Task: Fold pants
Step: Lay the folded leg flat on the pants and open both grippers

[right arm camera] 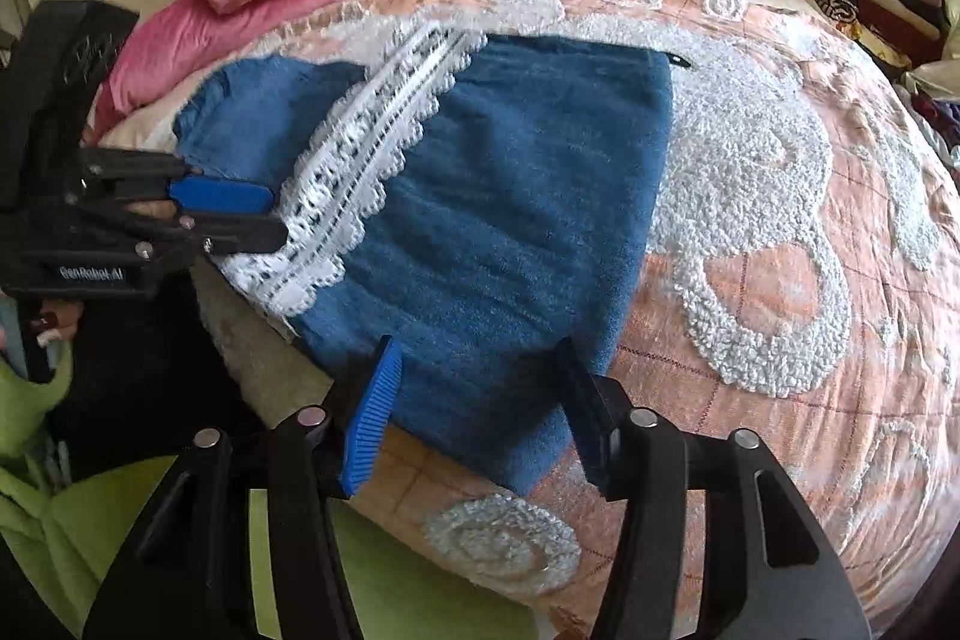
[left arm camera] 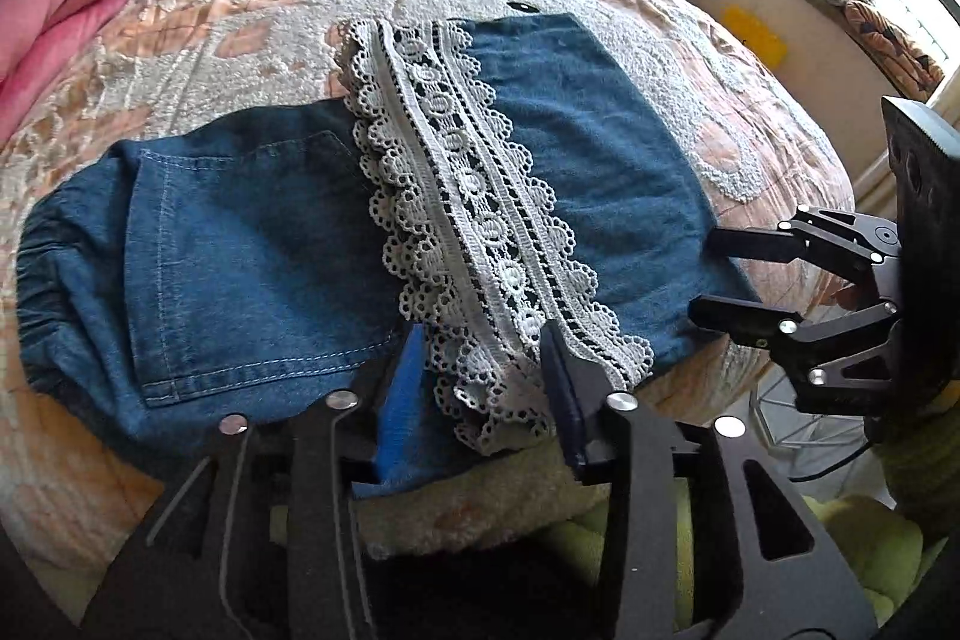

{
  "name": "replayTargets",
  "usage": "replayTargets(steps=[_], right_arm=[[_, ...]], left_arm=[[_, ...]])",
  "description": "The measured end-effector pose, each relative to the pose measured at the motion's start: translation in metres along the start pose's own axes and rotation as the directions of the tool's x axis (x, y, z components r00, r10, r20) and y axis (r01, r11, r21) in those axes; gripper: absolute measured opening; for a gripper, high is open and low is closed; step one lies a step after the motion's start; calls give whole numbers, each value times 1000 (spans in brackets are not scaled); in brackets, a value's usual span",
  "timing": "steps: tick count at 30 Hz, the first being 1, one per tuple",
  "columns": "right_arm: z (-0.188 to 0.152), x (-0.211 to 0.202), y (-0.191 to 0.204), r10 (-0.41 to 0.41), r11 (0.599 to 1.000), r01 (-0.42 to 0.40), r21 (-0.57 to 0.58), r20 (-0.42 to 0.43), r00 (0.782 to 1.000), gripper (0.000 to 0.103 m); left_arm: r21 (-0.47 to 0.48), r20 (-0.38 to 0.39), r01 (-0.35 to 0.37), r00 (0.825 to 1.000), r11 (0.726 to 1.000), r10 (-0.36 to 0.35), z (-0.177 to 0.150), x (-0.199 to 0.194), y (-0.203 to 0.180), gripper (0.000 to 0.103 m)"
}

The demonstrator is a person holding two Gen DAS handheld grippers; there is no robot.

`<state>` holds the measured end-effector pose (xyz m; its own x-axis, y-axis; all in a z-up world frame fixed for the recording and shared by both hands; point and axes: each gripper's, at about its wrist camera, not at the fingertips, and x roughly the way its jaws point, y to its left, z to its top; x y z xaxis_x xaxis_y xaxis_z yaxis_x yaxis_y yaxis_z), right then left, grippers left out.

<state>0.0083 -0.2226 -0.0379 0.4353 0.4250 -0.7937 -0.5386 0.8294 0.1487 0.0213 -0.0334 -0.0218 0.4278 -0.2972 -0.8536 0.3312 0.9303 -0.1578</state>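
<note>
Both claws stand spread at the bed's near edge: the left gripper [left arm camera: 480,370] straddles the white lace trim [left arm camera: 474,196] of the folded denim pants [left arm camera: 252,250], its 2 fingers flanking it, while the right gripper [right arm camera: 480,394] brackets the pants' near corner [right arm camera: 498,232] without pinching. The pants lie flat on the peach bedspread [right arm camera: 780,292], just ahead of both.

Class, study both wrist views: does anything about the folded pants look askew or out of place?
Mostly tidy, but the pants lie at the bed's near edge, and the lace trim droops over it between the left gripper's open fingers.
</note>
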Motion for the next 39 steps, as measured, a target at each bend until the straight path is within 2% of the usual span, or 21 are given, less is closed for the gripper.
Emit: replayTargets(steps=[4,10,13,23,25,30,34,39], right_arm=[[4,-12,-2,19,1000,-20,20,31,999,68],[11,-28,0,-4,1000,3,13,76,997,78],[13,-32,0,-14,1000,13,11,85,996,89],[21,-43,5,-35,999,34,6,124,992,89],[23,-44,7,-38,999,37,6,129,991,96],[33,-49,12,-30,1000,30,-2,153,988,96],[55,-50,23,-8,999,15,-38,181,983,96],[83,-41,48,25,994,-4,-109,194,981,96]], left_arm=[[4,13,-6,1000,1000,5,-2,-7,0,45],[3,28,-14,1000,1000,13,-1,-12,-2,60],[-1,43,-21,999,1000,21,-1,-18,0,73],[-36,89,-60,994,998,63,-3,-37,11,89],[-43,95,-63,993,997,67,-4,-40,13,91],[-81,108,-71,991,994,79,-6,-48,26,92],[-143,129,-82,987,986,101,-9,-60,48,92],[-265,167,-112,973,958,160,-19,-83,90,92]])
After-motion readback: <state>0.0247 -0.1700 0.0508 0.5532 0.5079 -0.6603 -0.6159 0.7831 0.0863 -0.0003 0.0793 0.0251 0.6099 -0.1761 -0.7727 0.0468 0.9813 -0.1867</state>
